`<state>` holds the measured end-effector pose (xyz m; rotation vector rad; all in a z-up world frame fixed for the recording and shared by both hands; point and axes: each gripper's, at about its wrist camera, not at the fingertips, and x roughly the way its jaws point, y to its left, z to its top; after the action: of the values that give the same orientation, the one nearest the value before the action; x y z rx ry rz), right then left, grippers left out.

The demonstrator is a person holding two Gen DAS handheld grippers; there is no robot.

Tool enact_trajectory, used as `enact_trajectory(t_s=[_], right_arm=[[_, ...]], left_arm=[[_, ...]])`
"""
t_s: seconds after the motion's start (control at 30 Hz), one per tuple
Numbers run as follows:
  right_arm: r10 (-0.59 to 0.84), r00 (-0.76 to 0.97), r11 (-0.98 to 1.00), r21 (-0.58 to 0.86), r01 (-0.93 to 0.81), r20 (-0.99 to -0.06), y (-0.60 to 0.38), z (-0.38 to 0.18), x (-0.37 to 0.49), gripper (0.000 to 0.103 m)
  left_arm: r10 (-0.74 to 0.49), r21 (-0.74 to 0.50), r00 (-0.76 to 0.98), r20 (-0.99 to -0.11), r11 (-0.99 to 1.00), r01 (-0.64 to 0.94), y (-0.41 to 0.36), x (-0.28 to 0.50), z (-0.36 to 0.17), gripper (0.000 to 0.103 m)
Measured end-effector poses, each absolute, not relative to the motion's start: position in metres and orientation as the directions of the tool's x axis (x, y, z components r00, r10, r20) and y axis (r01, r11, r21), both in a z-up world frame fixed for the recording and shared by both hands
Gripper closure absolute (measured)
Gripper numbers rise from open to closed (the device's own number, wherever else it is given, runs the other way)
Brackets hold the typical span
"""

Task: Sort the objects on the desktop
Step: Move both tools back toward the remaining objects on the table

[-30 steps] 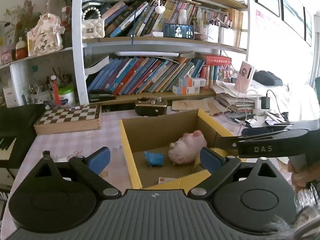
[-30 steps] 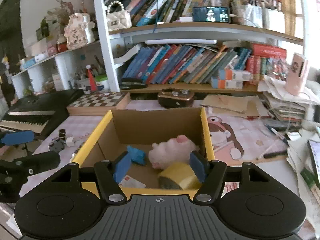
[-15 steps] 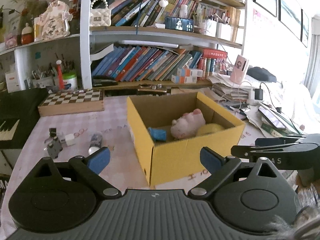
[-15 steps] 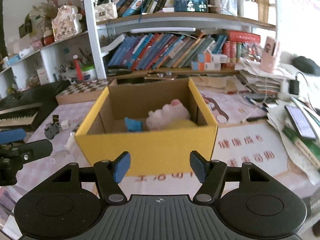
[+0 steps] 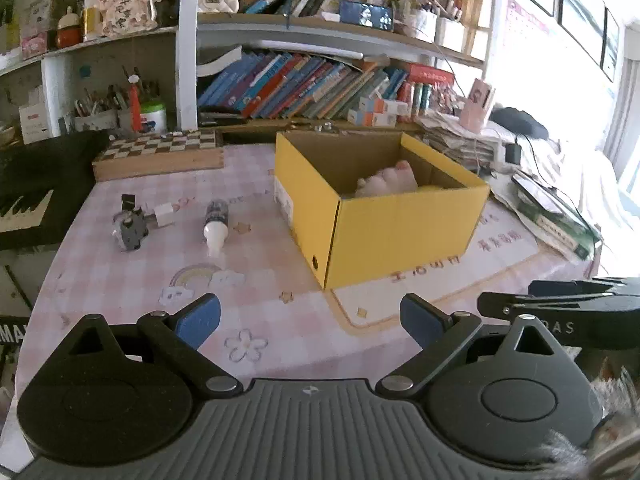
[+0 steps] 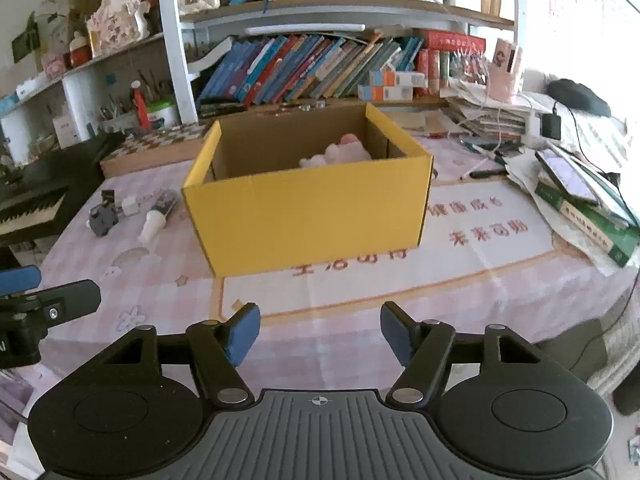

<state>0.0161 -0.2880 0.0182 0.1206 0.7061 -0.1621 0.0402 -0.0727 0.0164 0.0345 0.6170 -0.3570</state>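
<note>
A yellow cardboard box stands on the pink checked tablecloth, with a pink plush toy inside. Left of the box lie a small bottle with a white cap, a grey gadget and a small white cube. My left gripper is open and empty, near the table's front edge. My right gripper is open and empty, in front of the box. Each gripper shows at the edge of the other's view.
A chessboard box lies at the back left, a black keyboard at the far left. Bookshelves stand behind. Stacked books, papers and a phone crowd the right side. A printed mat lies under the box.
Both grippers have pulled back from above the box toward the table's front edge. The box now looks farther away and the objects left of it have come into view.
</note>
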Motion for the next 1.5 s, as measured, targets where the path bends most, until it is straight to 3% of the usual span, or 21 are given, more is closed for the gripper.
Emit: enact_trajectory(t_s=[0.5,1.5], right_arm=[[-0.062,0.71,0.983,0.08,0.165,-0.702,-0.235,0.001,-0.005,0.032],[0.112,0.687,0.993,0.06,-0.099,-0.718,-0.139,0.001,0.013,0.031]], left_arm=[[-0.27,-0.048,0.745,-0.61,0.951,0.306,-0.023,0.011,0.0,0.006],[-0.109,-0.046,0.79,-0.603,0.994,0.102,0.063,-0.01,0.001,0.006]])
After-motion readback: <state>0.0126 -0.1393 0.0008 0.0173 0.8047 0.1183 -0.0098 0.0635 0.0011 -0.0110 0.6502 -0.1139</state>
